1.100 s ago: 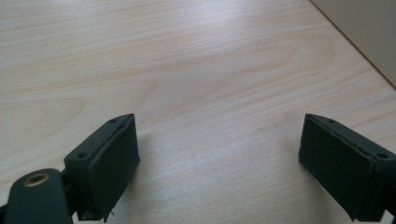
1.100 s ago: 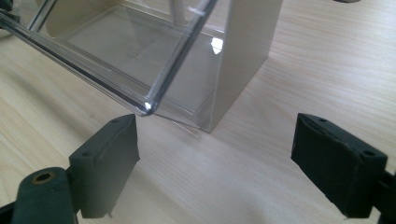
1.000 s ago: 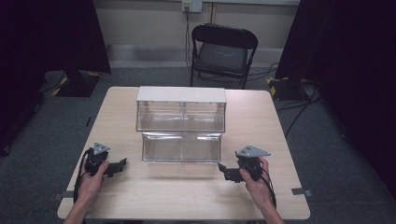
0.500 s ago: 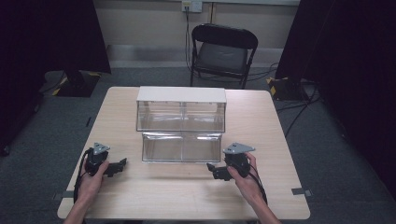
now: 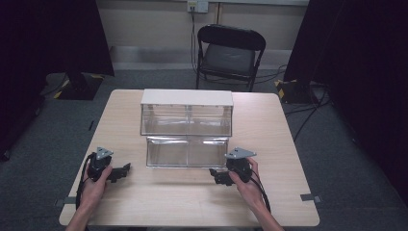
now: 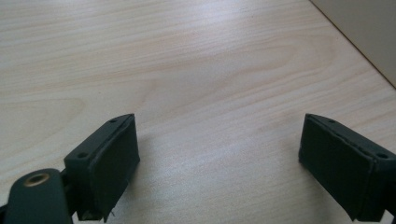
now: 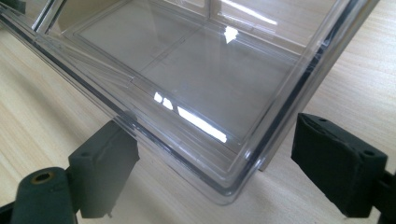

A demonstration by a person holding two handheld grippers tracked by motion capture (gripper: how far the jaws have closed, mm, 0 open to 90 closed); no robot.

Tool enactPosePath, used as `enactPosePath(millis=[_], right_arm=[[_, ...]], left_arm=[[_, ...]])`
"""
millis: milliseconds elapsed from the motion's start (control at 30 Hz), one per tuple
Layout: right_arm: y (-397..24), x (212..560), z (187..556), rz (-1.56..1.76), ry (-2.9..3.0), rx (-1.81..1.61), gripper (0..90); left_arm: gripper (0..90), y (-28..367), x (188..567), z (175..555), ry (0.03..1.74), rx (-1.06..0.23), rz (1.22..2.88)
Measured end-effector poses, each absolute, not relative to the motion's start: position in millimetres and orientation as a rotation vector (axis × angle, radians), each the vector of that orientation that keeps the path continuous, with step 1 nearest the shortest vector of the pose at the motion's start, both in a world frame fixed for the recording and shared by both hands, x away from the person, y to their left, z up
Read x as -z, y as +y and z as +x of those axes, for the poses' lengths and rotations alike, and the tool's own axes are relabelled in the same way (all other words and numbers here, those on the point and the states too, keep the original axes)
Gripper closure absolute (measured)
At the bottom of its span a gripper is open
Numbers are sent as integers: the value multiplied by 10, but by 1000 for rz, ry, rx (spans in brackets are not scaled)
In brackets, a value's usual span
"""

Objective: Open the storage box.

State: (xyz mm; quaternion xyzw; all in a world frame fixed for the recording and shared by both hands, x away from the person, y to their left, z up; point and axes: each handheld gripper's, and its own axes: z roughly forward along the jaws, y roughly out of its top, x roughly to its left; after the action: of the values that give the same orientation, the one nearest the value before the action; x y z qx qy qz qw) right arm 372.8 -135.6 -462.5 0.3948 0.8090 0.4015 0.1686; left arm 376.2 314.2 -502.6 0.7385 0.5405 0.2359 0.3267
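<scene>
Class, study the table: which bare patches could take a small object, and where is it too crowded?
Bare wood lies along the table right edge beside the clear drawer unit, along its left edge, and at the near edge between both hands. It is crowded where the right claw nears the pulled-out drawer.

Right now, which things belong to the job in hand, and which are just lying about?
In the job:
- clear plastic drawer pulled out of the cabinet
- white-topped clear drawer cabinet
- right gripper

Lying about:
- black folding chair
- left gripper, open over bare table
</scene>
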Motion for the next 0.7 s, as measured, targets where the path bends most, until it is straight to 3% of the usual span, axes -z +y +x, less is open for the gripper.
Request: enactPosePath(millis=[700], right_arm=[[-1348, 4571, 3668, 1079, 2285, -1196, 134]], left_arm=[[117, 3140, 5026, 3756, 1413, -616, 1935]])
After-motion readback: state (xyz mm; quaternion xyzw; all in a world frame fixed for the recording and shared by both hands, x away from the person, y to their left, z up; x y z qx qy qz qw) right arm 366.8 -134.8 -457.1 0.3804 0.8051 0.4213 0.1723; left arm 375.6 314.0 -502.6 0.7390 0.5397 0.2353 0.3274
